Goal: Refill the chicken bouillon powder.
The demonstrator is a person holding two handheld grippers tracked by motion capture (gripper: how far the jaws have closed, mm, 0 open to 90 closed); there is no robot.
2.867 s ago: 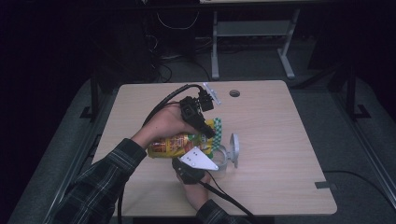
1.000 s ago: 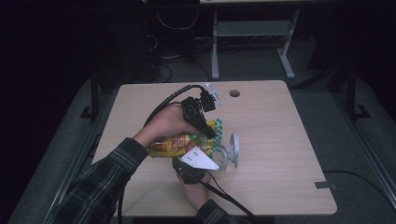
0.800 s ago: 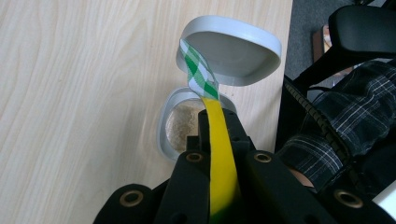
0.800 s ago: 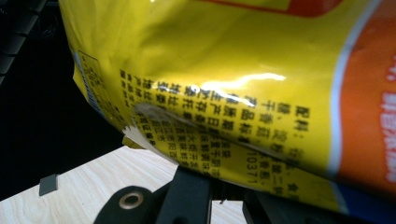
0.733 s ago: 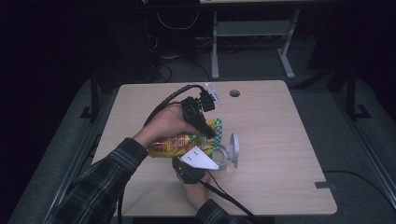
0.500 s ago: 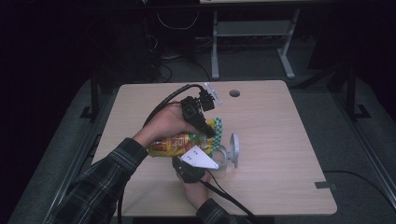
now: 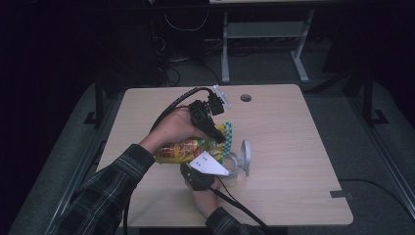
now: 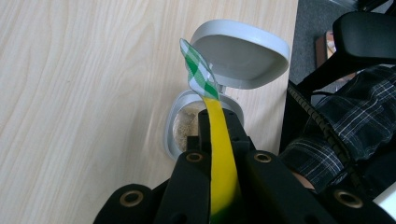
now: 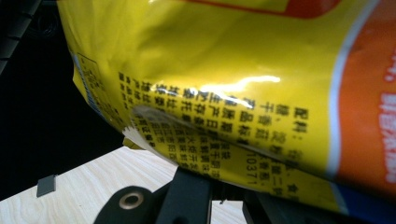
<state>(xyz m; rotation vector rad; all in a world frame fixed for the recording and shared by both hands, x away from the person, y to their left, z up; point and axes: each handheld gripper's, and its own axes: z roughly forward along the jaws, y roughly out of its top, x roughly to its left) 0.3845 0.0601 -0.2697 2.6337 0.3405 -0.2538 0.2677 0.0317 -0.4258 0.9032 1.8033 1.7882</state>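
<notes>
— What was the left gripper (image 8: 219,140) doing with the bag (image 7: 188,148)?

— Its jaws were pressed together on the bag's flat yellow edge, just below the green-checked top seal (image 8: 198,70), which stuck out past the fingertips. The open jar (image 8: 187,128) sat directly beyond and below that gripper on the counter (image 7: 293,147), its hinged lid (image 8: 240,53) standing up behind it.

— And the right gripper (image 7: 208,169)?

— It sat under the bag; its own view showed the yellow film lying right over the jaws. By all signs they were closed, though whether they pinched the film I couldn't tell.

— How would the bag handle?

— Light, soft and crinkly, I'd judge, with slick foil. The sealed edges looked like the safest places to hold; the belly would sag and slip.
</notes>
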